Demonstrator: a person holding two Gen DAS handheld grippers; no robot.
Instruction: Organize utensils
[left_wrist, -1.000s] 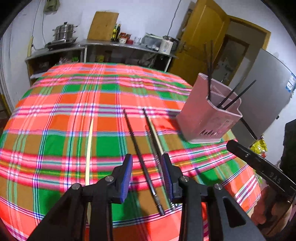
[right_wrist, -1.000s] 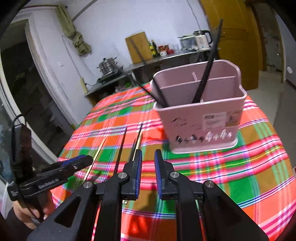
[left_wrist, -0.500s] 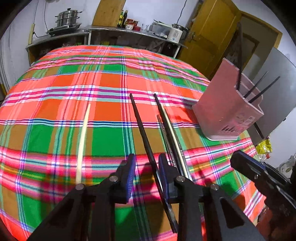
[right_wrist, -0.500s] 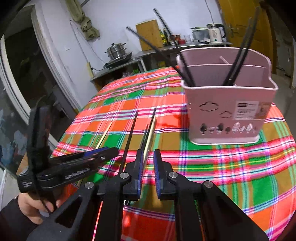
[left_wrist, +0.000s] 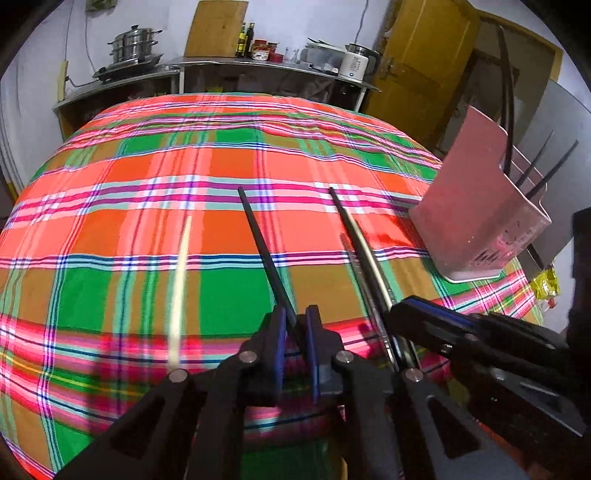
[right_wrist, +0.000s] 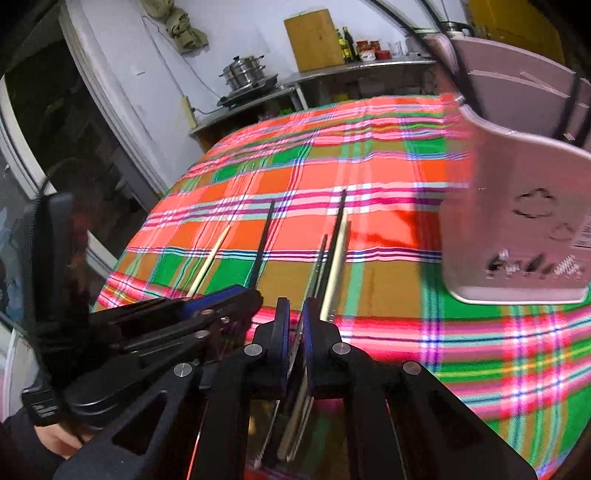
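Black chopstick (left_wrist: 264, 254) lying flat on the checked tablecloth (left_wrist: 110, 236), long axis running straight ahead from the left gripper (left_wrist: 295, 325), near end pinched between its blue pads; jaws just closing onto it. Just right of that, a bundle of chopsticks (right_wrist: 332, 254), dark and pale together, parallel to the first, near ends clamped in the right gripper (right_wrist: 295, 321), jaws likewise just drawn nearly shut on them. Left of the left gripper, one pale chopstick (left_wrist: 179, 288) lying loose, untouched. Ahead and to the right of both grippers, the pink holder (left_wrist: 476, 225) upright on the tabletop, black chopsticks already standing in it; right gripper nearer. Likely next: lift near ends, tip upright, carry right.
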